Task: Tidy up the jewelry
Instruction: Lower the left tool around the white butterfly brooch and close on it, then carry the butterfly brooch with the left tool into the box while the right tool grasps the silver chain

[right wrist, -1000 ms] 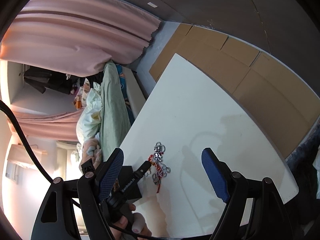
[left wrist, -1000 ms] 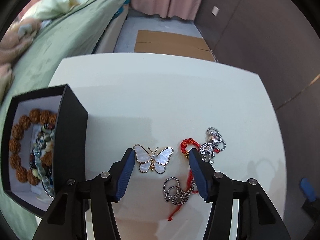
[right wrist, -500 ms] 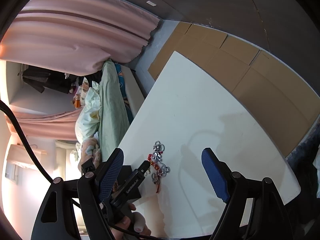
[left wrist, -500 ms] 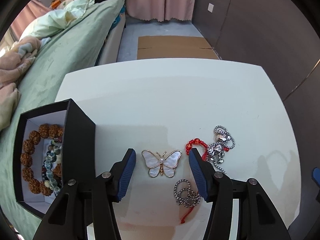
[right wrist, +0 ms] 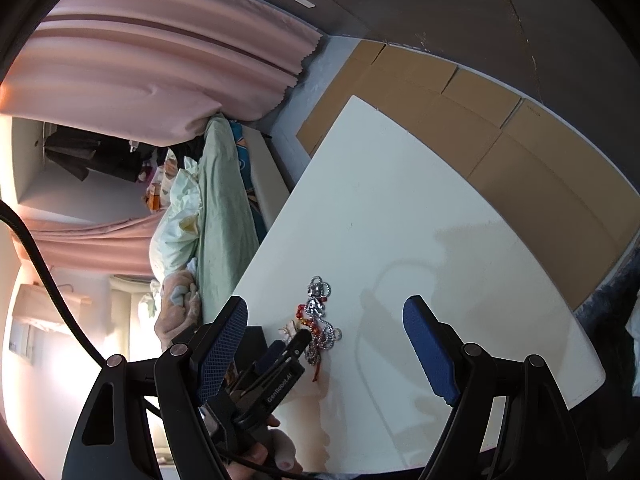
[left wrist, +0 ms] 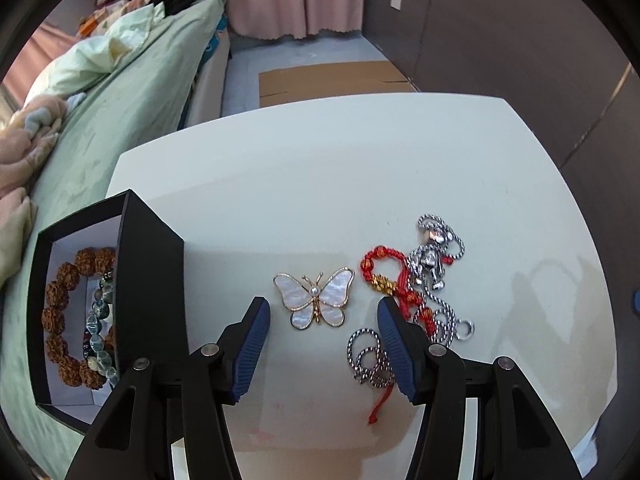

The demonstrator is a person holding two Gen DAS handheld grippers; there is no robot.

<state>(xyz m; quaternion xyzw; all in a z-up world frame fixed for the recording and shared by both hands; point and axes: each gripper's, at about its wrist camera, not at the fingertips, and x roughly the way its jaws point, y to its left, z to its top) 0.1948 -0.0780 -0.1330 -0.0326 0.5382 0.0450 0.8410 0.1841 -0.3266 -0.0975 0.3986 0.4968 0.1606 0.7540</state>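
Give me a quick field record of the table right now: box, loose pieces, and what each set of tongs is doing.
box: black box at the table's left edge, open, white inside
in box: brown bead bracelet and glassy bead bracelet
butterfly brooch: loose on the white table, right of the box
chain pile: red cord tangled with silver chain, right of the brooch
left tongs: open, above the brooch, holding nothing
right tongs: open, empty, off to the side

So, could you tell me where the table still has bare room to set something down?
The far half of the table, beyond the butterfly brooch, is bare, as is its right part past the silver chain. It is crowded between the black box and the chain tangled with red cord.
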